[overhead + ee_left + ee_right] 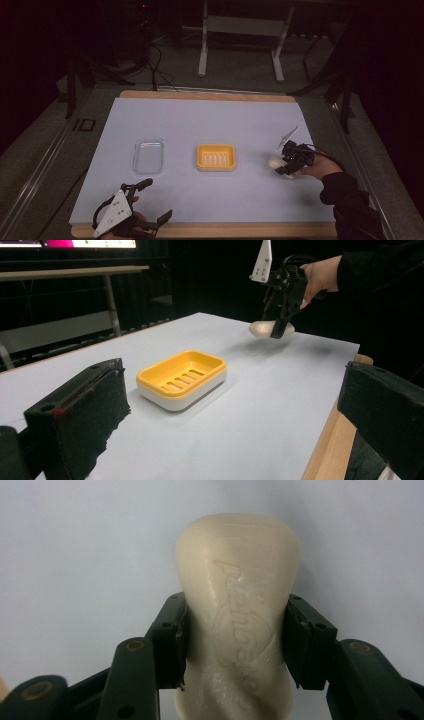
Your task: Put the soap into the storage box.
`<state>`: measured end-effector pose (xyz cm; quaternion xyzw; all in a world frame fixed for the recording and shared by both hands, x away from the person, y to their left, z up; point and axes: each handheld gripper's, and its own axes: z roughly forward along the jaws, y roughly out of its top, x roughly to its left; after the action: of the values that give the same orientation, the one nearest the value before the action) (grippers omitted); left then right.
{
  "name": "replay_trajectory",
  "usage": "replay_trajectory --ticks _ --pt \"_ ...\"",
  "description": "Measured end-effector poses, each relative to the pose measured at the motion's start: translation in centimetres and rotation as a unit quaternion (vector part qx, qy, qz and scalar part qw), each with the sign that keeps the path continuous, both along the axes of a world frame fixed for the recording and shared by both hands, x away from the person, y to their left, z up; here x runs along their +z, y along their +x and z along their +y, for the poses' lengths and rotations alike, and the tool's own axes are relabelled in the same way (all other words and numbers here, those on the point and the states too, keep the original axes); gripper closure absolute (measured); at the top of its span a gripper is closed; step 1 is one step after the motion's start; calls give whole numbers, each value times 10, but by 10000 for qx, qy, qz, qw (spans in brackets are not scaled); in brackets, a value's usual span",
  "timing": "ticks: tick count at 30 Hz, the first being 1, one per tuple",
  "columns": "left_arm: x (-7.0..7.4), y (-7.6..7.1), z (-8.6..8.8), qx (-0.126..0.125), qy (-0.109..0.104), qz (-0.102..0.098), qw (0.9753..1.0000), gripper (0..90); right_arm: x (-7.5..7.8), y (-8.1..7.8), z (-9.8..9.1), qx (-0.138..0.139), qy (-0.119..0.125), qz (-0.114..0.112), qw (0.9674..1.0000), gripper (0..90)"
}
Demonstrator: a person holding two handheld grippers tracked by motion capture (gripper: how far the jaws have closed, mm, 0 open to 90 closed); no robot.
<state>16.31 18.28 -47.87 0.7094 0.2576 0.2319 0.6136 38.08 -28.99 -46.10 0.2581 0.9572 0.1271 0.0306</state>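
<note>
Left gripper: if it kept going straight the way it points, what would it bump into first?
Probably the yellow soap dish, which lies ahead between the left gripper's open fingers; depth is hard to judge.

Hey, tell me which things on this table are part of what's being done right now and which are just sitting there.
In use:
- bar of soap, clamped in the right tongs
- yellow soap dish, likely its destination

Lying about:
- clear plastic lid
- left tongs, open, holding nothing

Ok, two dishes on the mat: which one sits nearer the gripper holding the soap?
The yellow slotted soap dish, at the mat's middle. The clear dish lies beyond it, farther from the right gripper and its soap.
</note>
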Motion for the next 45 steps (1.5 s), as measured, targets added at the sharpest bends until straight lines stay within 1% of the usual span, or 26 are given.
replay_trajectory --ticks 4,5,7,9,12,13,15,16,18,20,24,30,31,33,39,42,45 --pt "0 0 0 -4 7 5 10000 0 2 -2 2 407 -52 94 9991 495" --pt "0 0 0 -9 10 9 10000 0 3 -3 4 627 -59 121 9979 496" --pt "0 0 0 -10 25 12 10000 0 5 -5 6 818 20 229 9964 495" --pt "0 0 0 -12 13 11 10000 0 7 -6 8 1087 73 251 9937 496" --pt "0 0 0 -1 0 6 10000 0 11 -7 11 1260 96 254 9917 496" --pt "0 0 0 2 -1 3 10000 0 12 -7 11 1260 136 269 9916 496" --pt "0 0 0 -3 -2 0 10000 0 12 -7 13 1290 104 233 9913 496" --pt "0 0 0 -3 2 2 10000 0 12 -7 13 1302 91 275 9911 496" --pt "0 0 0 -5 11 5 10000 0 13 -6 14 1337 98 290 9906 497" --pt "0 0 0 -5 14 5 10000 0 15 -6 15 1409 114 289 9895 497" --pt "0 0 0 -10 26 8 10000 0 20 -4 18 1481 92 285 9885 498" --pt "-1 0 -1 -8 16 12 10000 0 29 -3 24 1727 28 211 9848 497" --pt "-1 0 -1 -7 18 10 10000 0 31 -2 25 1725 29 242 9847 497" --pt "0 0 0 -11 17 15 10000 0 34 -2 28 1771 -22 198 9840 497" --pt "0 0 0 -15 22 14 10000 0 44 1 37 1949 -103 164 9806 498" --pt "0 0 0 -15 19 13 10000 0 49 3 41 2079 -154 119 9780 497" --pt "0 0 0 -14 19 11 10000 0 54 6 45 2164 -175 90 9761 497"
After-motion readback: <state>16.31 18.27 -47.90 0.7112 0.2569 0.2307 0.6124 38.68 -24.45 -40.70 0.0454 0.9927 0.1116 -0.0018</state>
